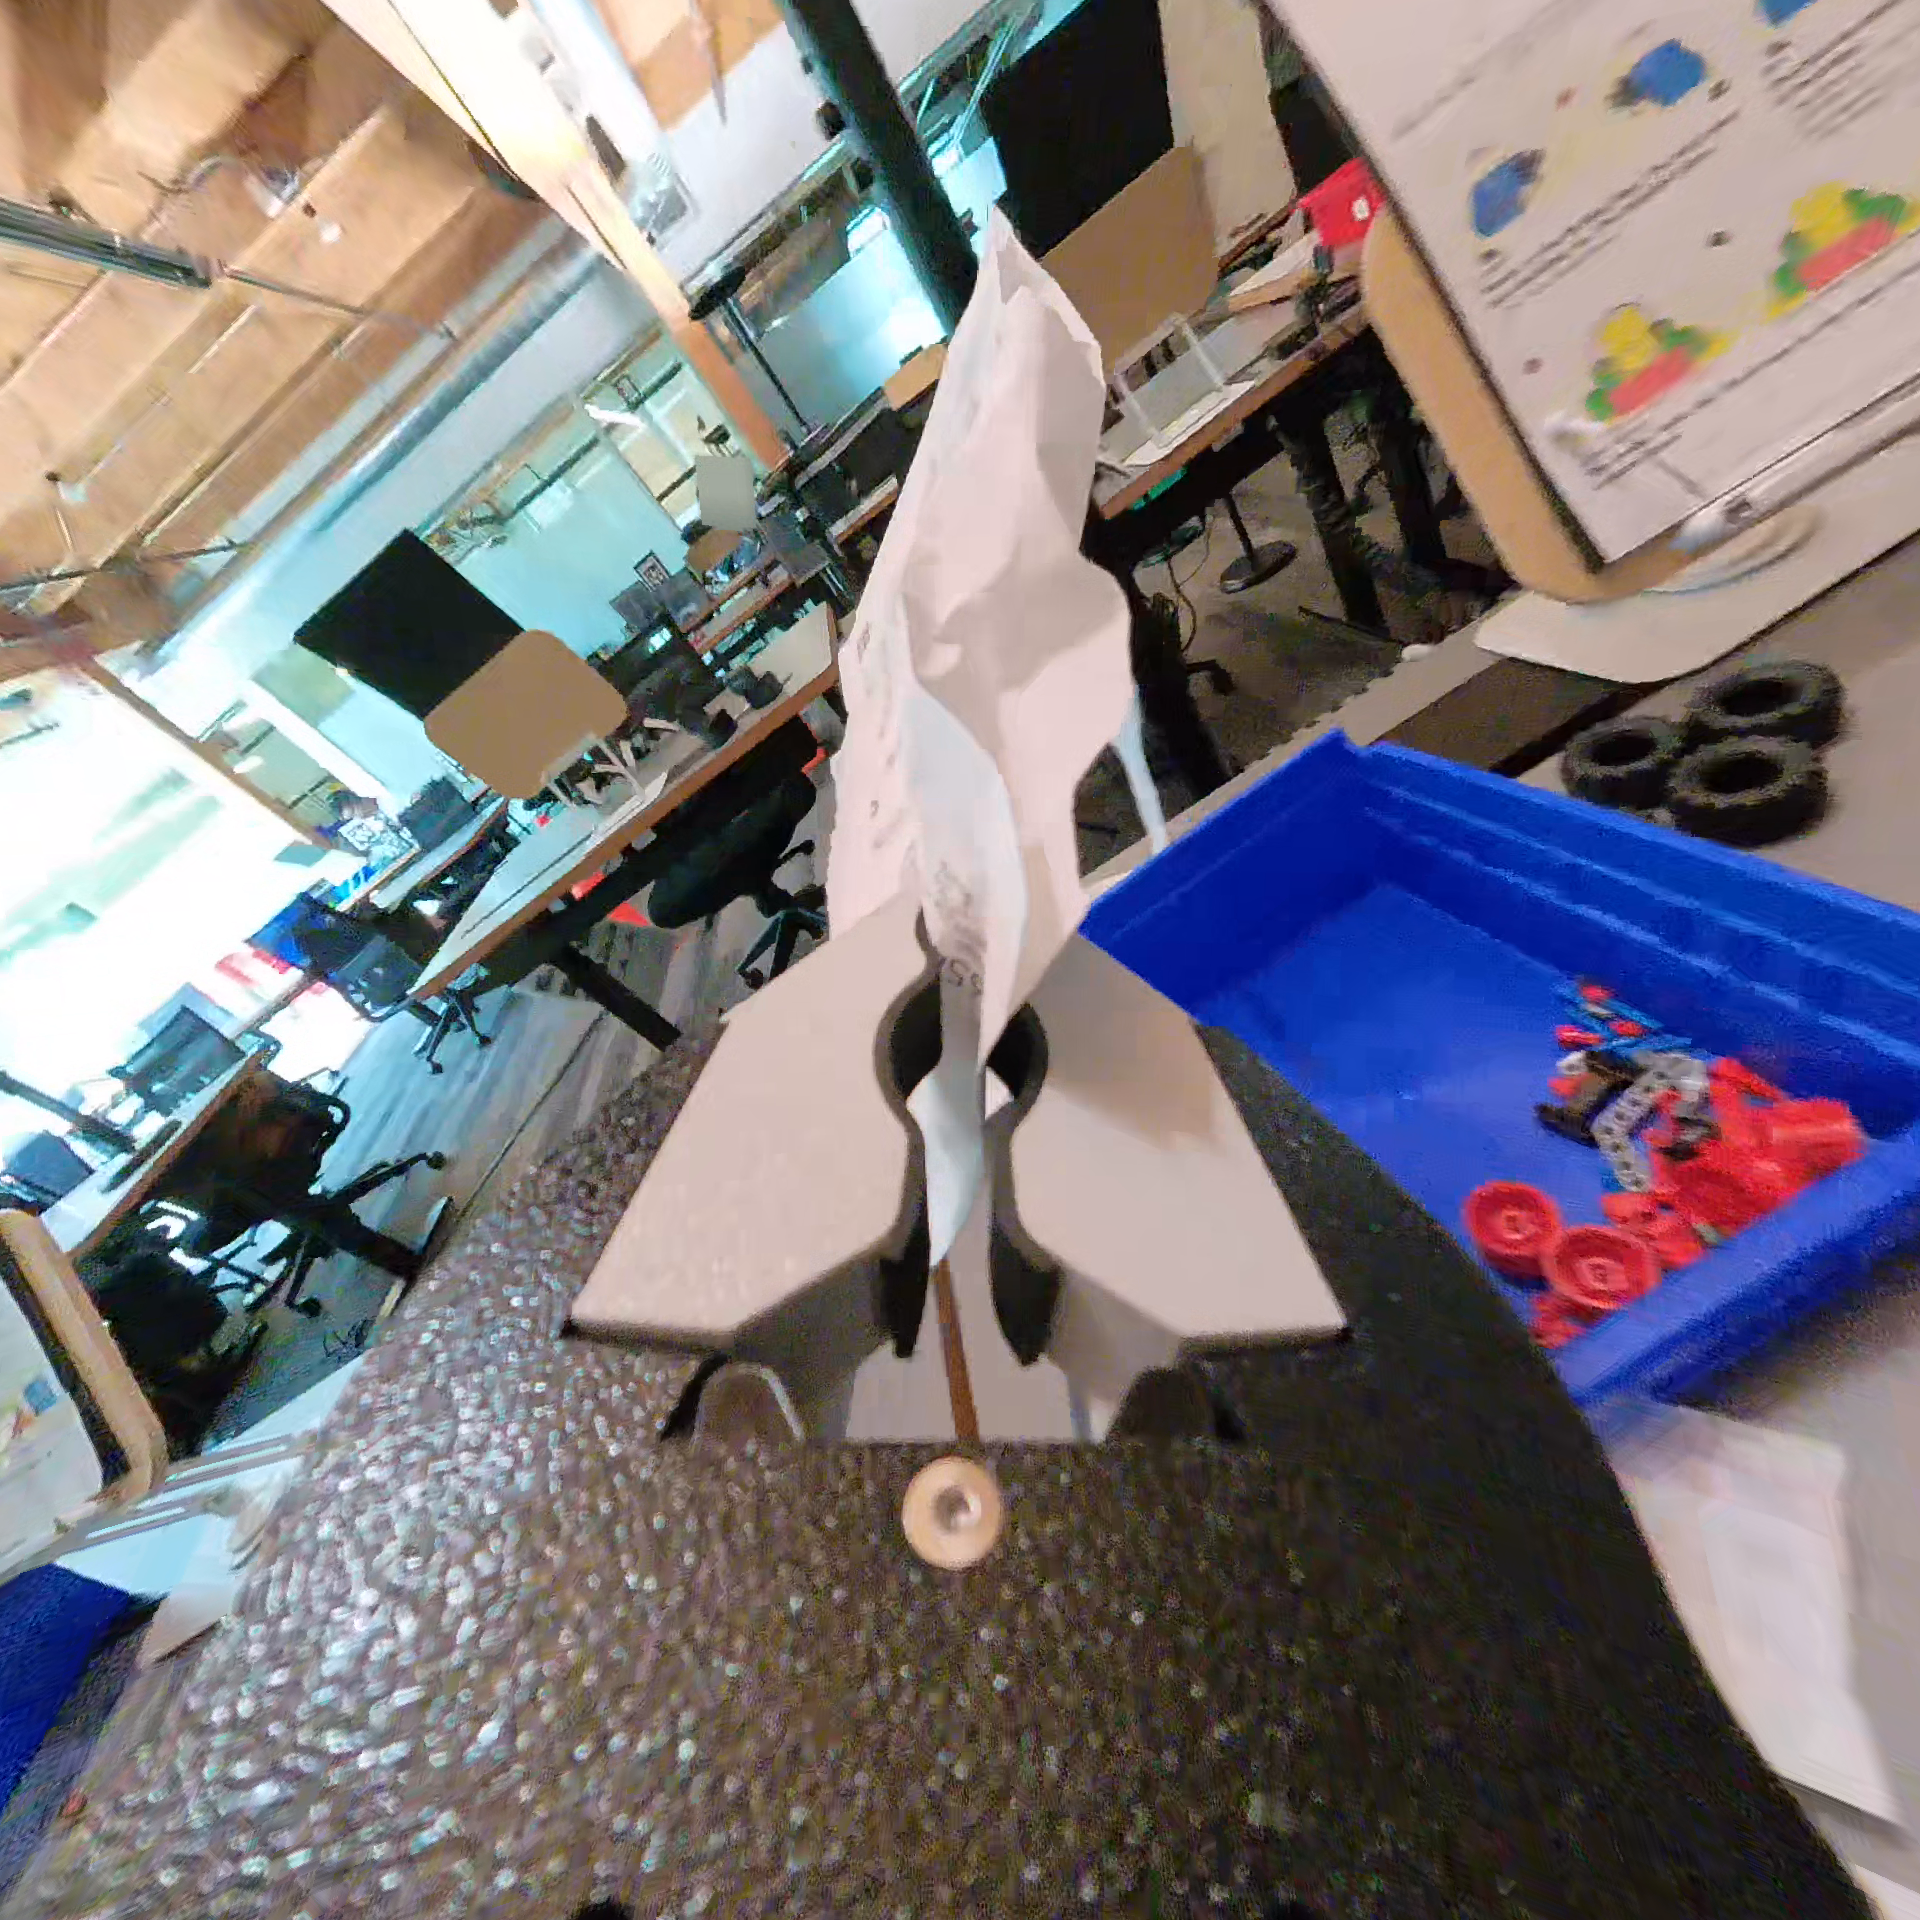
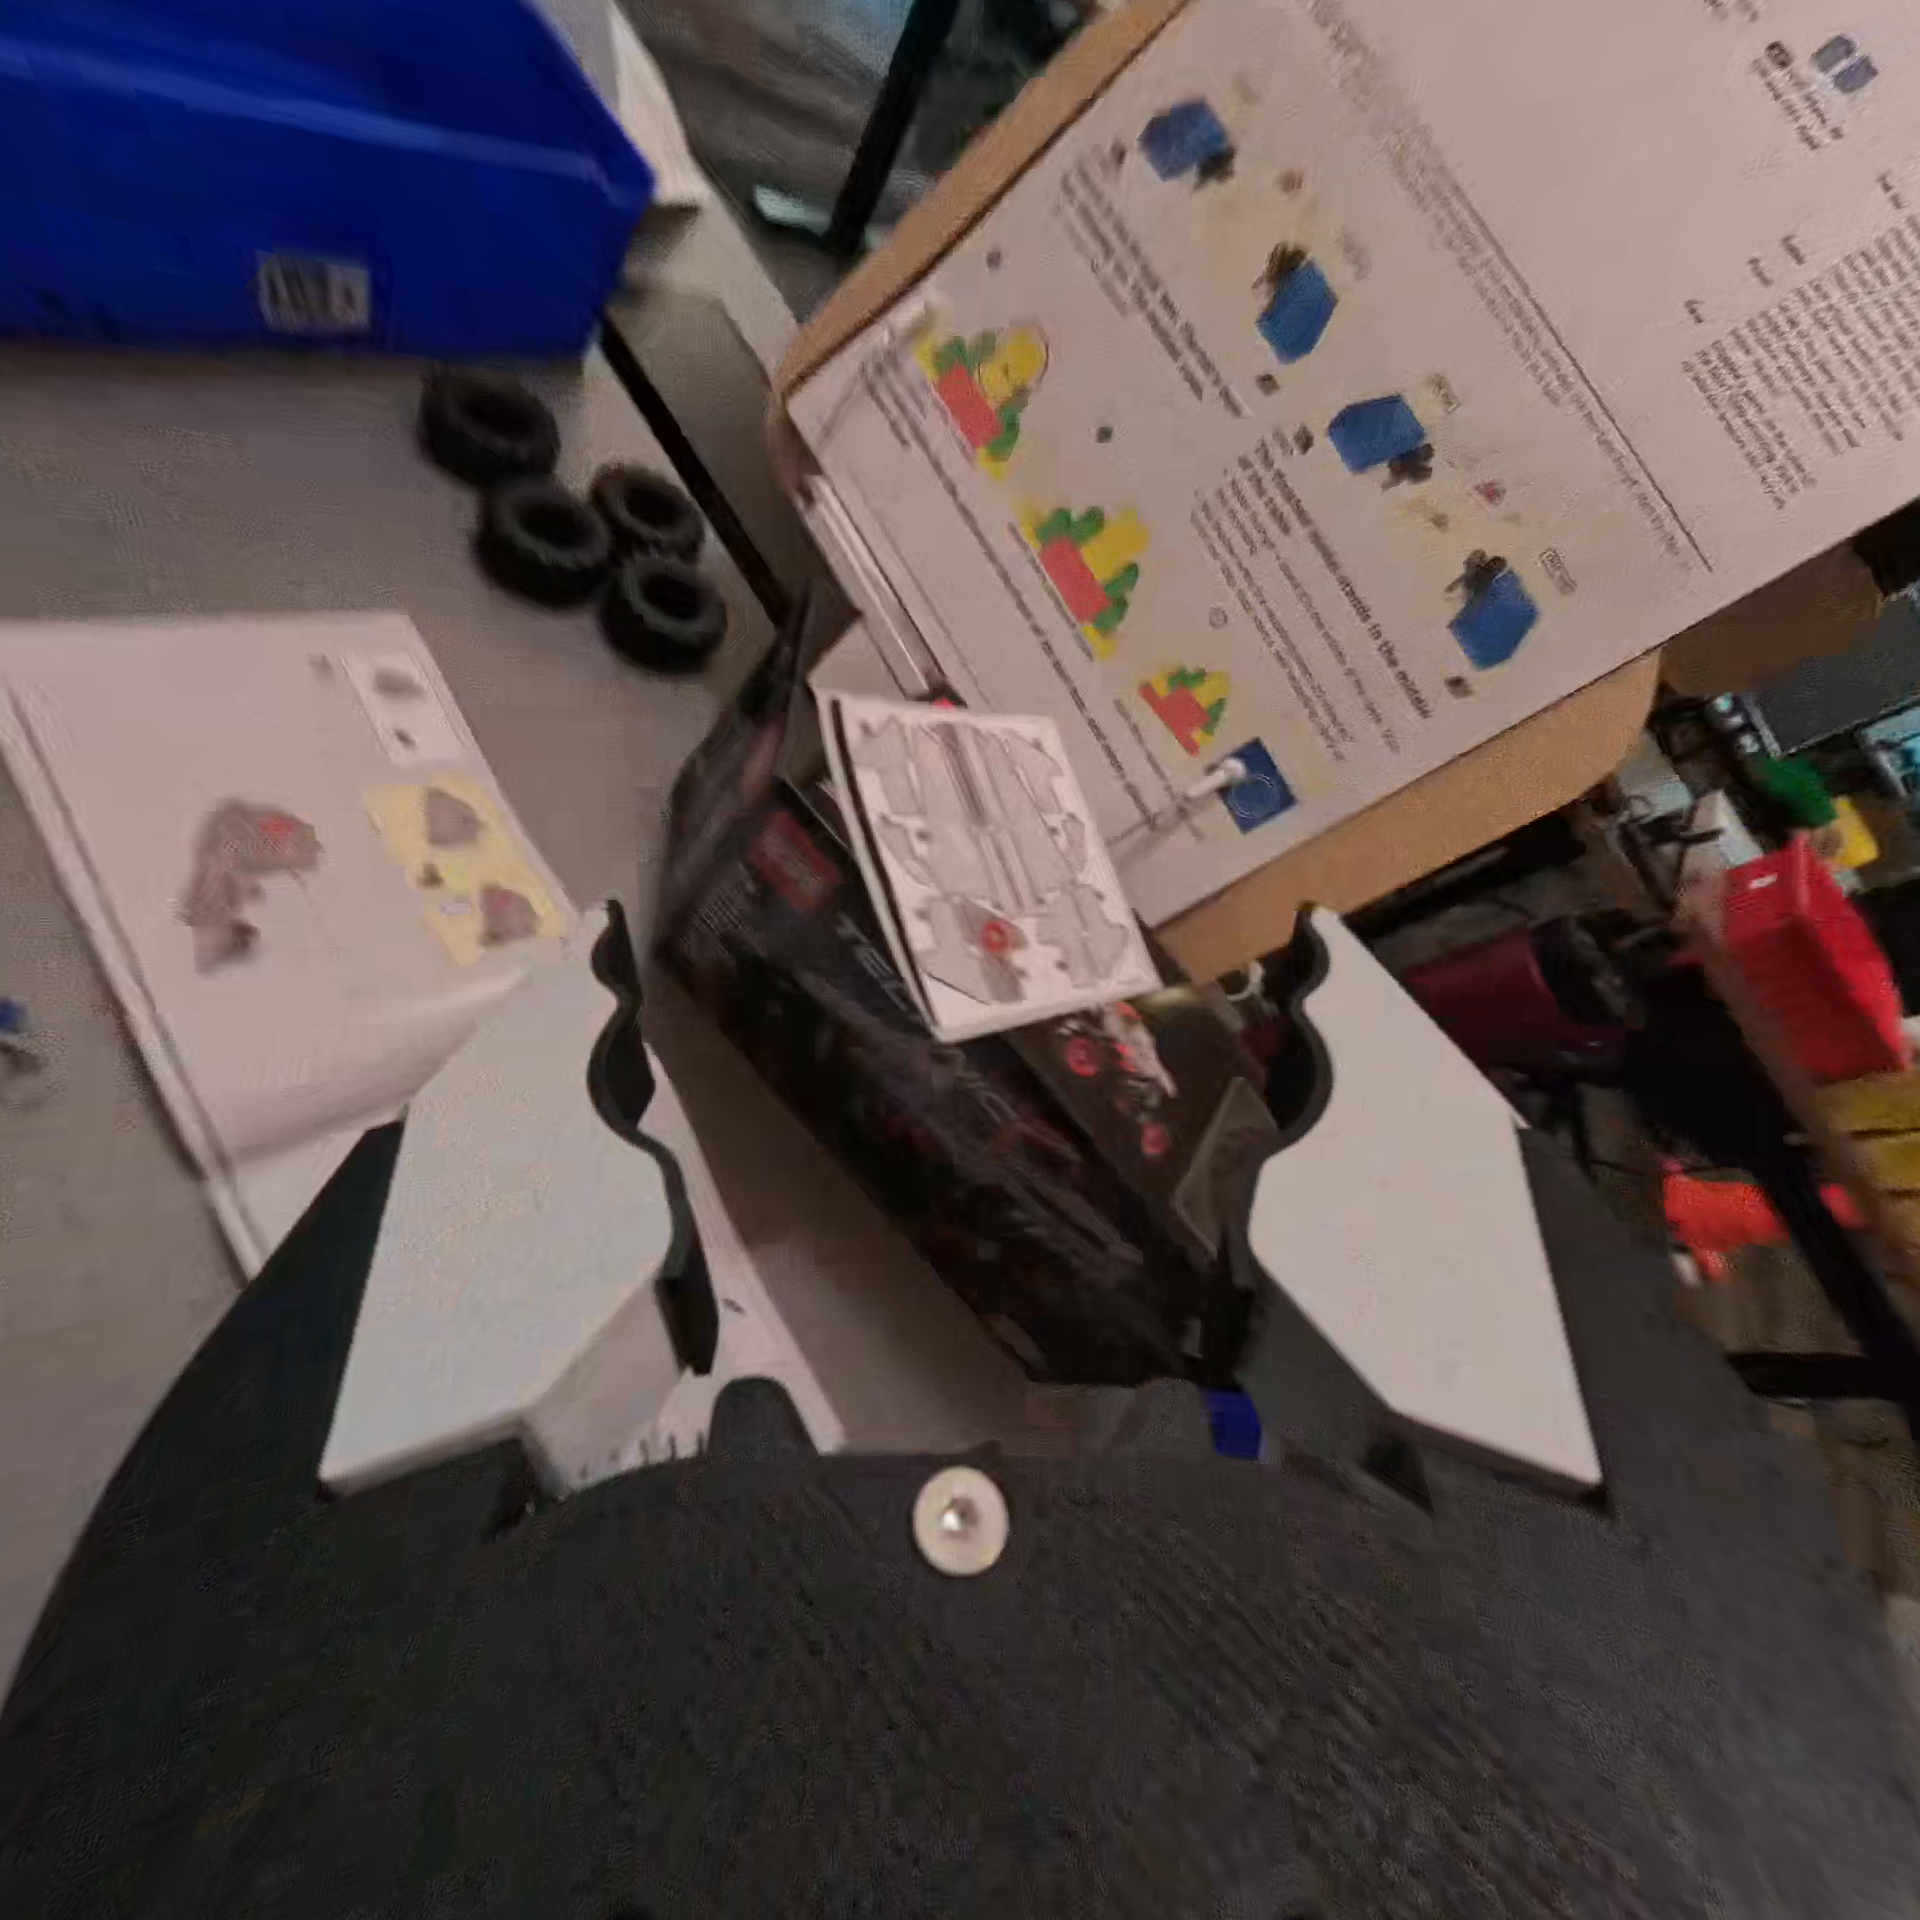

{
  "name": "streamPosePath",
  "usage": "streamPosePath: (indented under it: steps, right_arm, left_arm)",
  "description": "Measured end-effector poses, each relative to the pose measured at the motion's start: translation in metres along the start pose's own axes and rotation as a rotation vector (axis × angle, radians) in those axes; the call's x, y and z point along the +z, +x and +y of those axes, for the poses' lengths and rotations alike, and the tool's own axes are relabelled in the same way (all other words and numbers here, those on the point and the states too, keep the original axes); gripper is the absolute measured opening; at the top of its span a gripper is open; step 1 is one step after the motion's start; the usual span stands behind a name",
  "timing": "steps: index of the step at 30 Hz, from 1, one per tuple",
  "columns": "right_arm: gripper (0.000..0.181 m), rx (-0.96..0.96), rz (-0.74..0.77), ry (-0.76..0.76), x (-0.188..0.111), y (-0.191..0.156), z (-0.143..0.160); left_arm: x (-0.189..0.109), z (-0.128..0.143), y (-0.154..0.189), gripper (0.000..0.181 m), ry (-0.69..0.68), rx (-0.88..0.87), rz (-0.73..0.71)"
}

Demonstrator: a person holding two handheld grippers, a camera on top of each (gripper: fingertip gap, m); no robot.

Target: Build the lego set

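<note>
My left gripper (image 1: 961, 966) is shut on a crumpled white paper bag (image 1: 977, 644) and holds it up in the air, left of a blue bin (image 1: 1340, 997) that holds red, grey and black lego parts (image 1: 1683, 1153). Several black tyres (image 1: 1704, 748) lie on the grey table behind the bin. My right gripper (image 2: 961, 940) is open and empty above a black lego box (image 2: 935, 1122) with a sticker sheet (image 2: 987, 862) on top. An open instruction booklet (image 2: 260, 852) lies to its left. The tyres (image 2: 582, 530) and the blue bin (image 2: 301, 177) also show in the right wrist view.
A cardboard board with printed instruction sheets (image 2: 1351, 416) stands at the table's far edge, also in the left wrist view (image 1: 1662, 260). White paper (image 1: 1756, 1579) lies in front of the bin. Desks and office chairs (image 1: 291, 1164) fill the room beyond the table. Tip to tip, the grippers are about 55 centimeters apart.
</note>
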State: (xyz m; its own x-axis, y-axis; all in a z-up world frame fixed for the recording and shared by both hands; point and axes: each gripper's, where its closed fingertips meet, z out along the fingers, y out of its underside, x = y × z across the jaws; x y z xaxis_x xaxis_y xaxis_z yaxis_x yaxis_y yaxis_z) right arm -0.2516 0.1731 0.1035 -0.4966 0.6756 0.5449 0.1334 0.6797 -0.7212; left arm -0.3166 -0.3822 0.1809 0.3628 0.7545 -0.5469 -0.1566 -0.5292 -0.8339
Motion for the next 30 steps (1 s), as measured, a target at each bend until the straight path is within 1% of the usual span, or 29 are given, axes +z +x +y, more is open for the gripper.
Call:
streamPosePath:
  steps: [1,2,4,5,7,9,10,12,14,16,18,19,21,23,24,25,28,30]
  right_arm:
    - [0.132,-0.106,-0.02,-0.065,0.008,0.02,0.011]
    - [0.131,-0.172,-0.05,-0.118,0.018,0.035,0.021]
    - [0.138,-0.265,-0.18,-0.265,0.038,0.053,0.051]
    - [0.136,-0.321,-0.213,-0.325,0.047,0.063,0.065]
    - [0.134,-0.356,-0.367,-0.37,0.06,0.062,0.085]
    - [0.122,-0.403,-0.408,-0.393,0.073,0.074,0.098]
    - [0.118,-0.395,-0.448,-0.422,0.076,0.077,0.105]
    - [0.118,-0.381,-0.53,-0.441,0.083,0.075,0.115]
    - [0.123,-0.405,-0.601,-0.534,0.082,0.072,0.135]
    - [0.12,-0.417,-0.668,-0.582,0.079,0.064,0.15]
    - [0.125,-0.42,-0.692,-0.57,0.081,0.058,0.155]
    - [0.126,-0.426,-0.693,-0.564,0.083,0.057,0.157]
    - [0.129,-0.453,-0.685,-0.589,0.087,0.059,0.165]
    - [0.142,-0.487,-0.673,-0.662,0.09,0.057,0.182]
    - [0.139,-0.555,-0.622,-0.672,0.097,0.062,0.188]
    - [0.131,-0.626,-0.583,-0.668,0.1,0.068,0.189]
    - [0.129,-0.614,-0.592,-0.629,0.097,0.065,0.188]
    - [0.129,-0.627,-0.595,-0.621,0.089,0.063,0.191]
  left_arm:
    - [0.016,0.012,-0.018,0.0,-0.018,0.019,0.004]
    - [0.033,0.03,-0.033,0.0,-0.062,0.043,0.006]
    - [0.066,0.073,-0.046,0.0,-0.167,0.1,0.032]
    - [0.08,0.094,-0.047,0.0,-0.218,0.11,0.043]
    - [0.103,0.129,-0.035,0.0,-0.288,0.1,0.107]
    - [0.118,0.157,-0.019,0.0,-0.345,0.087,0.17]
    - [0.124,0.171,-0.012,0.0,-0.373,0.082,0.19]
    - [0.132,0.194,0.006,0.0,-0.417,0.039,0.254]
    - [0.133,0.212,0.024,0.001,-0.448,0.013,0.323]
    - [0.132,0.226,0.036,0.003,-0.473,0.014,0.361]
    - [0.127,0.235,0.051,0.011,-0.501,-0.006,0.436]
    - [0.123,0.24,0.056,0.017,-0.525,-0.009,0.466]
    - [0.118,0.248,0.061,0.043,-0.576,-0.014,0.491]
    - [0.115,0.246,0.066,0.061,-0.573,-0.064,0.505]
    - [0.114,0.243,0.068,0.071,-0.559,-0.099,0.515]
    - [0.114,0.241,0.068,0.077,-0.543,-0.128,0.504]
    - [0.109,0.237,0.069,0.093,-0.535,-0.194,0.494]
    - [0.104,0.235,0.069,0.098,-0.529,-0.196,0.484]
